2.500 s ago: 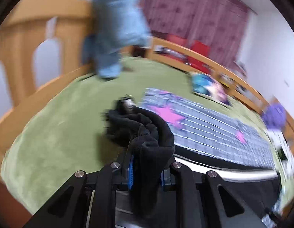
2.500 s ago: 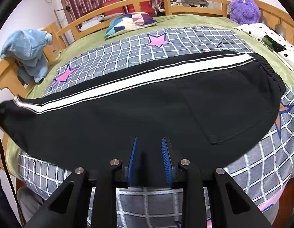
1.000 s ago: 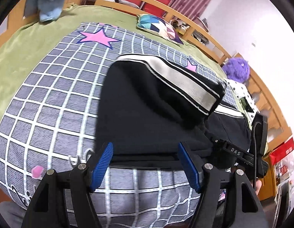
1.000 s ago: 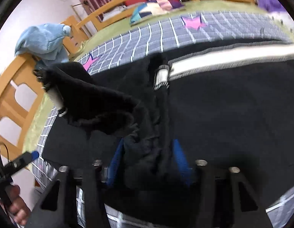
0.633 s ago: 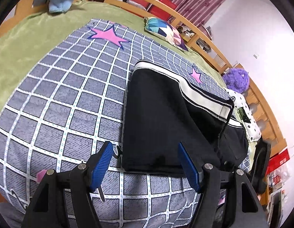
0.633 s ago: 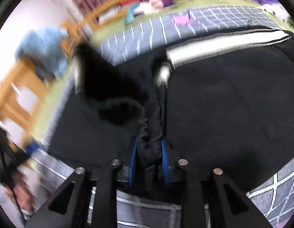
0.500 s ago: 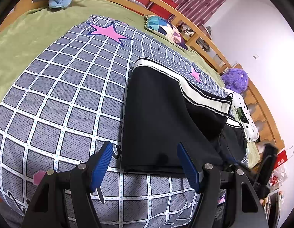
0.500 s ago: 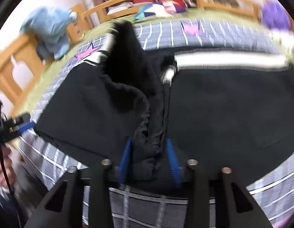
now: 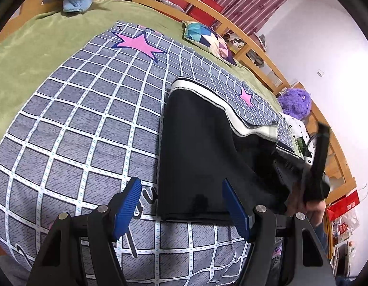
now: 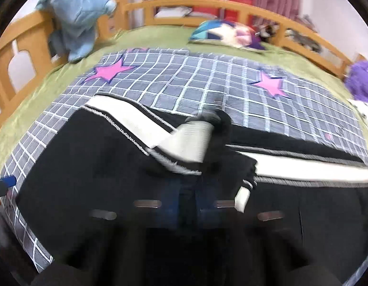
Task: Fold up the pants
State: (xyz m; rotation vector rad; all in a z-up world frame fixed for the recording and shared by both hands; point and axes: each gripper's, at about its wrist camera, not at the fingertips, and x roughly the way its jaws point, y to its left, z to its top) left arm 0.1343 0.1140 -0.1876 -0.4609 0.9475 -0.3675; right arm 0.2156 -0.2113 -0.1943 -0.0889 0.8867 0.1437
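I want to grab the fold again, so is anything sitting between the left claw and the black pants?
Nothing visible. The left claw is open right at the near edge of the black pants, with only the checked blanket under both.

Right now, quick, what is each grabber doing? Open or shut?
Left gripper: open, holding nothing, just in front of the black pants.
Right gripper: too blurred to tell.

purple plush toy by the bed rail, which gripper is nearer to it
Right. The right gripper is over the waist end of the pants, toward the purple plush toy; the left gripper is at the folded end, farther away.
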